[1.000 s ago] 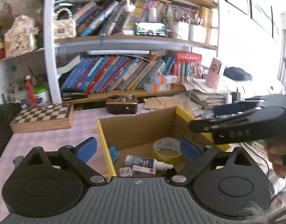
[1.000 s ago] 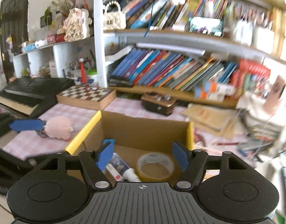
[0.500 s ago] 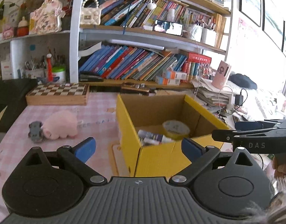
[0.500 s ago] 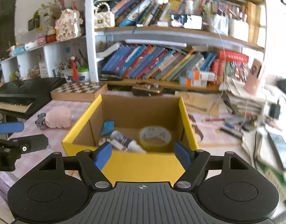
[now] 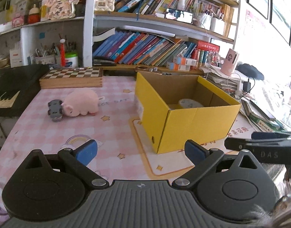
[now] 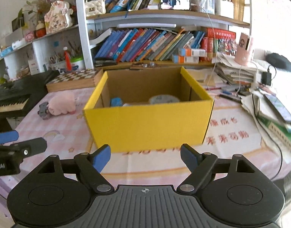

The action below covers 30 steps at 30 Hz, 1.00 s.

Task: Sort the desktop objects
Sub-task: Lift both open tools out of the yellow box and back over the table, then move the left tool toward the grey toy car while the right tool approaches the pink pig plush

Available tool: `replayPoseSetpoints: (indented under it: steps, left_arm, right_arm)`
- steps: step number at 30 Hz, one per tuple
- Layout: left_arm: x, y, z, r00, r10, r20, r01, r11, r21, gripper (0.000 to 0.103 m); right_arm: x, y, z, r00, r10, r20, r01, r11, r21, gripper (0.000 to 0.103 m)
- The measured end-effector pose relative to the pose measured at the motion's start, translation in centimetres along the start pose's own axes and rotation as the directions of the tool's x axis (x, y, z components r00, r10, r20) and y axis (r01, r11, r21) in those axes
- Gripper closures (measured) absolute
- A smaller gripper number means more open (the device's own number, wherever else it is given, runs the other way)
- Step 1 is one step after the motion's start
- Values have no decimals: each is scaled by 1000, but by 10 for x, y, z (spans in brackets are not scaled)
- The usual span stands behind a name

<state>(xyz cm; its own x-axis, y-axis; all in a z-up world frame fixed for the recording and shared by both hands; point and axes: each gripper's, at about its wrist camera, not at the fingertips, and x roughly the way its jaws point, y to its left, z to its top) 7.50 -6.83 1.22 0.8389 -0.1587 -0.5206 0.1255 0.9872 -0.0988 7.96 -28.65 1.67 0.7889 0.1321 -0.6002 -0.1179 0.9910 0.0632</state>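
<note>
pink checked table (image 5: 111,133) – yellow box (image 5: 193,127), plush pig (image 5: 82,103)

Yellow box (image 6: 149,125); pink plush pig (image 5: 82,103)

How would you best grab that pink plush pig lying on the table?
Probably across the plush pig's rounded back, coming from above with the left hand-held gripper. It lies on its belly, soft and wide; the toy car crowds its snout.

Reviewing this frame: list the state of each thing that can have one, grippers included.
left gripper: open, nothing between the jaws.
right gripper: open, empty; jaws have just been opening.
yellow box: upright, top open, items inside.
tape roll: lying flat in the box.
pink plush pig: on the tablecloth outside the box.
grey toy car: against the pig's snout.
chessboard case: closed.
</note>
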Motion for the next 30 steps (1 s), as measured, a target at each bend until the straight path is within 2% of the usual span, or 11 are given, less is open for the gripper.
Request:
replayPoseSetpoints:
  steps: [6,20,30]
  left_arm:
    - [-12,12,-9,1000,-17,-21,17,1000,19,0]
    - [-34,48,-23,998,-46,-44,47,999,18,0]
    - [-48,79,-34,998,-37,-52,37,999,-1,0]
  right_arm:
    - [-4,22,-13,998,-5,-55,5,1000,9,15]
    - [-19,69,-27,998,3,-62,-4,1000,-14,14]
    - [-21,106,-37,996,26,-83,-30,998,-50,14]
